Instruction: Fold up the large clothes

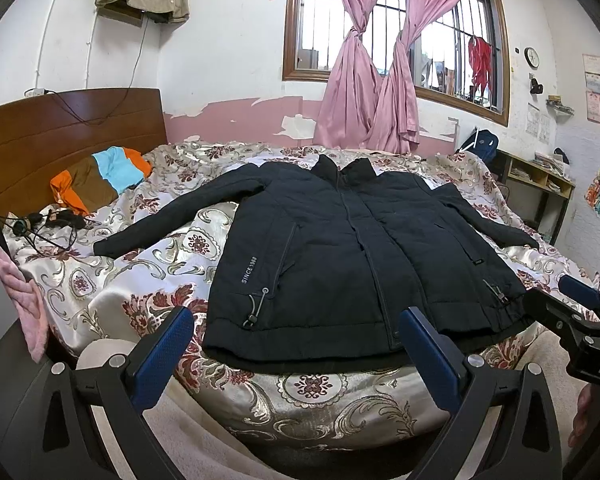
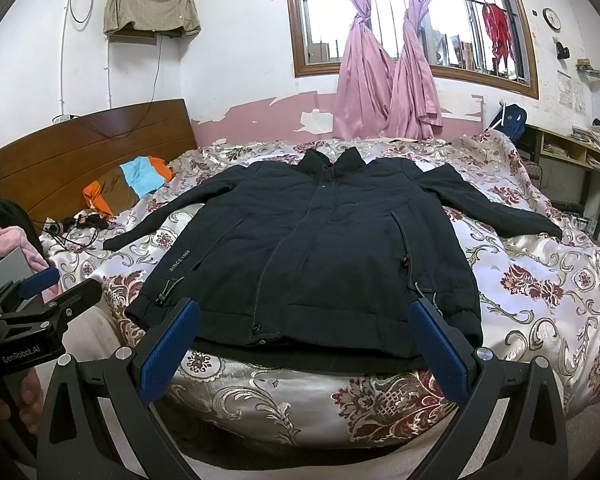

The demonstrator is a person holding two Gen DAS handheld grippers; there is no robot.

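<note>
A black zip jacket (image 1: 340,248) (image 2: 320,248) lies flat, front up, on the flowered bedspread (image 1: 140,280) (image 2: 540,280), collar toward the window, both sleeves spread out, hem at the near bed edge. My left gripper (image 1: 296,344) hovers open just short of the hem, blue pads wide apart with nothing between them. My right gripper (image 2: 306,340) is open too, in front of the hem's right half. Each gripper shows in the other's view: the right gripper (image 1: 580,312) at the right edge, the left gripper (image 2: 40,292) at the left edge.
An orange, blue and brown garment (image 1: 100,180) (image 2: 132,184) lies near the wooden headboard (image 1: 60,136), with tangled cables (image 1: 48,224) beside it. Pink cloth (image 1: 16,280) hangs at the left. Pink curtains (image 1: 372,92) and a desk shelf (image 1: 540,180) stand behind the bed.
</note>
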